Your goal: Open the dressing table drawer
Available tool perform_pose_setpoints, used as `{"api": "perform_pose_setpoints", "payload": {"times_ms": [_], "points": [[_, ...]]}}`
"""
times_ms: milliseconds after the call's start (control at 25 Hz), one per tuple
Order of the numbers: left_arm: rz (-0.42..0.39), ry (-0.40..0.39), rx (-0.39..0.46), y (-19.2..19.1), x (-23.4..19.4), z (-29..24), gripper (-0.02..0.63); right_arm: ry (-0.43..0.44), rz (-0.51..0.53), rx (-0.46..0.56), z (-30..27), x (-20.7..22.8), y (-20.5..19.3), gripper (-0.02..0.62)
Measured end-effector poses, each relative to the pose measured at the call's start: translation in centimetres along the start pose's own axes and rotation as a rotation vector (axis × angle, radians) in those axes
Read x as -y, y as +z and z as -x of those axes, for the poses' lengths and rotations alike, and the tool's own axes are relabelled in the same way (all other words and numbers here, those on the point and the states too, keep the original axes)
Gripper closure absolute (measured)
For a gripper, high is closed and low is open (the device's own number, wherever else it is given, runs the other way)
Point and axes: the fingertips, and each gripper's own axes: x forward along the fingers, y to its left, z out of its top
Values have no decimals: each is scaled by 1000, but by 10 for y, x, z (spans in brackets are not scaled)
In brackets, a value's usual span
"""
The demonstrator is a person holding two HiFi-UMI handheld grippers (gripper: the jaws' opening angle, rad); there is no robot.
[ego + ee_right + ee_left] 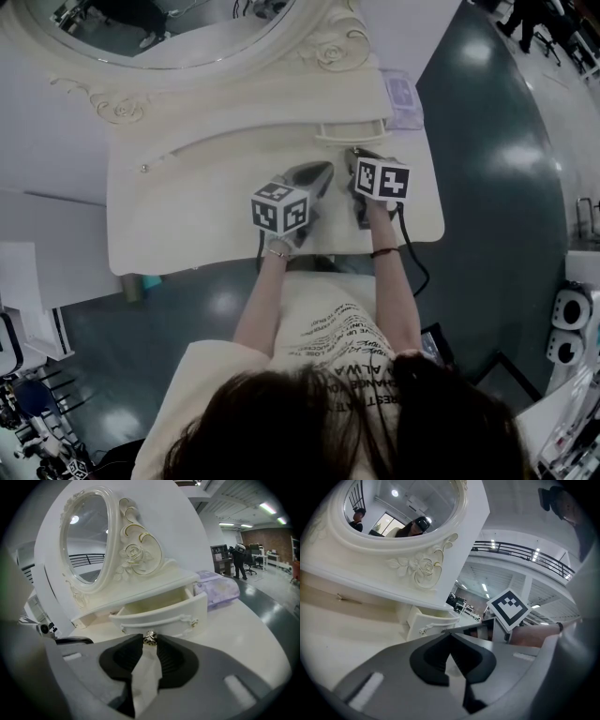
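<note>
Jaws of the right gripper (150,642) seem clenched on the small knob (150,638) of the drawer (164,613), which stands part-open straight ahead under the mirror (86,541), its long front crosswise, so any further pull runs back toward the person; the left gripper (450,637), farther off, is closed and empty.

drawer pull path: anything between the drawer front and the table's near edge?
Nothing visible blocks it. The cream carved drawer is already partly out, with the right tool closed on its small metal knob. Bare cream tabletop lies ahead. The lilac packet sits off to the drawer's side.
</note>
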Motion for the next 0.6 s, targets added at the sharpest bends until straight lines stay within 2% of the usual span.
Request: {"api": "perform_pose_setpoints", "payload": {"times_ms": [600], "points": [[1,-11,-16,-7,6,-1,607,3,-3,1,6,-2,-6,495]]}}
